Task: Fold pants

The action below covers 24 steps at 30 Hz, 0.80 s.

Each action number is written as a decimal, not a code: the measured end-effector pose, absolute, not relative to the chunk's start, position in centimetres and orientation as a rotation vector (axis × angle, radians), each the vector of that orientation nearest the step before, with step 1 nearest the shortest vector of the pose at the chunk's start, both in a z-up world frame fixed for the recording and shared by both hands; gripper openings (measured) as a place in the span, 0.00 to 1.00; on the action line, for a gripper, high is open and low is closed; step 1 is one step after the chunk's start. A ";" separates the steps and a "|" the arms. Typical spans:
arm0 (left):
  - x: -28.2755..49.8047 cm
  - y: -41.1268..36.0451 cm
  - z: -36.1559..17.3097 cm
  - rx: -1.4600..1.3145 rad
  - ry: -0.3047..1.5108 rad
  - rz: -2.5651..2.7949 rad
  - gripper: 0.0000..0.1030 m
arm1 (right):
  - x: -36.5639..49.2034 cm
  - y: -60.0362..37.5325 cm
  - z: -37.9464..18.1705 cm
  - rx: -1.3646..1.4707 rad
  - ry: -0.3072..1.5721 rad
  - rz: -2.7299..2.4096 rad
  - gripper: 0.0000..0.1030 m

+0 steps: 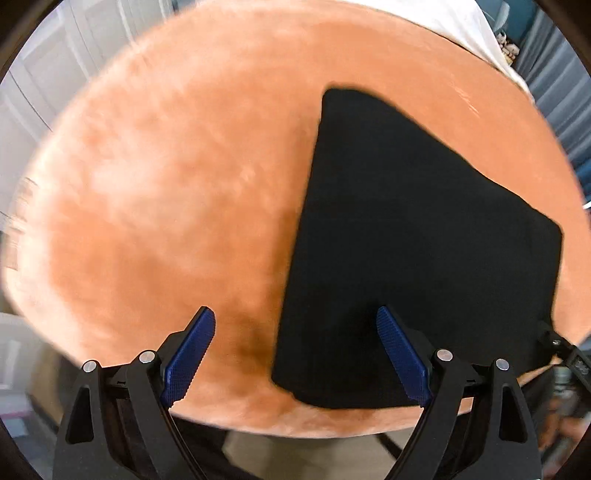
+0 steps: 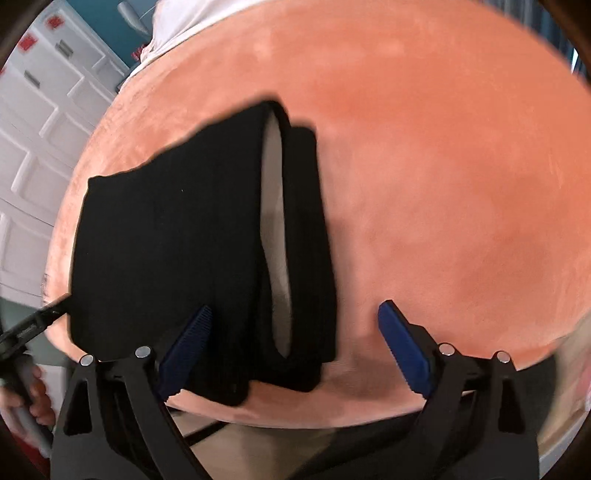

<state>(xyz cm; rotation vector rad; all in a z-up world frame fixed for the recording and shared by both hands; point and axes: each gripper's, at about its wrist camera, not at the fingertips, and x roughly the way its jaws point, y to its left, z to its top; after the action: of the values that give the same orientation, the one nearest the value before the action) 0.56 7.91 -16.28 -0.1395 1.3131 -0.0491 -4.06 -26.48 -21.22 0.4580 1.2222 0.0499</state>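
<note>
The black pants [image 1: 406, 221] lie folded into a compact stack on the round orange plush surface [image 1: 166, 184]. My left gripper [image 1: 295, 317] hovers open above the stack's near left edge, one blue pad over orange plush and the other over black cloth, gripping nothing. In the right wrist view the pants [image 2: 166, 240] show a pale lining [image 2: 275, 221] inside an open fold. My right gripper [image 2: 295, 310] stands wide open over the stack's near right edge, holding nothing. The tip of the left gripper [image 2: 40, 319] reaches the stack's left edge.
The orange surface [image 2: 443, 184] extends bare to the right of the pants. A white cloth [image 2: 177, 22] hangs at its far edge. White drawers [image 2: 44, 110] stand beyond the left rim. A hand [image 2: 35, 393] grips a handle at lower left. Floor shows below the near rim.
</note>
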 end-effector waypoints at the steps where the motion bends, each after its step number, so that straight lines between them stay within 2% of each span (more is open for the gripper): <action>1: 0.9 7.9 -17.1 -0.165 1.331 -0.088 0.84 | -4.2 -26.9 -21.8 0.539 1.195 0.044 0.88; 2: 1.2 7.6 -17.5 -0.194 1.335 -0.148 0.83 | -4.2 -26.9 -21.9 0.551 1.181 0.036 0.83; 3: 1.7 7.2 -17.9 -0.221 1.342 -0.210 0.80 | -4.1 -26.6 -21.6 0.547 1.174 0.056 0.71; 4: 2.1 6.8 -18.1 -0.246 1.350 -0.242 0.65 | -3.9 -26.3 -21.2 0.576 1.173 0.102 0.46; 5: 2.4 6.8 -17.9 -0.270 1.360 -0.245 0.53 | -3.7 -26.1 -20.6 0.589 1.173 0.097 0.35; 6: 2.5 6.7 -16.8 -0.277 1.362 -0.245 0.41 | -3.6 -25.9 -19.1 0.573 1.159 0.105 0.33; 7: 2.3 6.6 -15.4 -0.263 1.349 -0.248 0.22 | -3.6 -25.9 -17.8 0.569 1.135 0.114 0.32; 10: 0.8 6.3 -11.2 -0.203 1.262 -0.275 0.23 | -4.3 -26.1 -14.1 0.621 1.069 0.184 0.32; 11: 0.6 6.2 -11.4 -0.187 1.286 -0.257 0.27 | -4.3 -26.1 -14.0 0.595 1.068 0.180 0.32; 13: 0.8 5.6 -14.4 -0.120 1.344 -0.209 0.34 | -3.5 -26.2 -16.7 0.452 1.145 0.092 0.33; 14: 1.0 5.5 -16.4 -0.093 1.387 -0.167 0.39 | -2.7 -26.0 -19.0 0.410 1.207 0.060 0.38; 16: 0.6 6.0 -16.8 -0.140 1.370 -0.139 0.39 | -2.7 -27.3 -21.0 0.550 1.210 0.045 0.42; 19: 0.1 6.0 -13.7 -0.094 1.300 -0.090 0.39 | -3.1 -27.5 -18.0 0.518 1.158 0.008 0.43; 21: 0.1 5.8 -11.2 -0.054 1.223 -0.046 0.43 | -4.0 -27.0 -15.1 0.416 1.055 -0.045 0.43; 24: 1.0 4.2 -8.0 -0.011 1.109 -0.048 0.66 | -3.0 -24.6 -11.3 0.351 0.937 0.053 0.40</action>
<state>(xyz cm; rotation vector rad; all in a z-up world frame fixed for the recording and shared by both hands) 1.04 4.22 -7.96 -0.0109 1.1089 -0.0479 -2.99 -24.59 -11.31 0.3513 0.9366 0.0526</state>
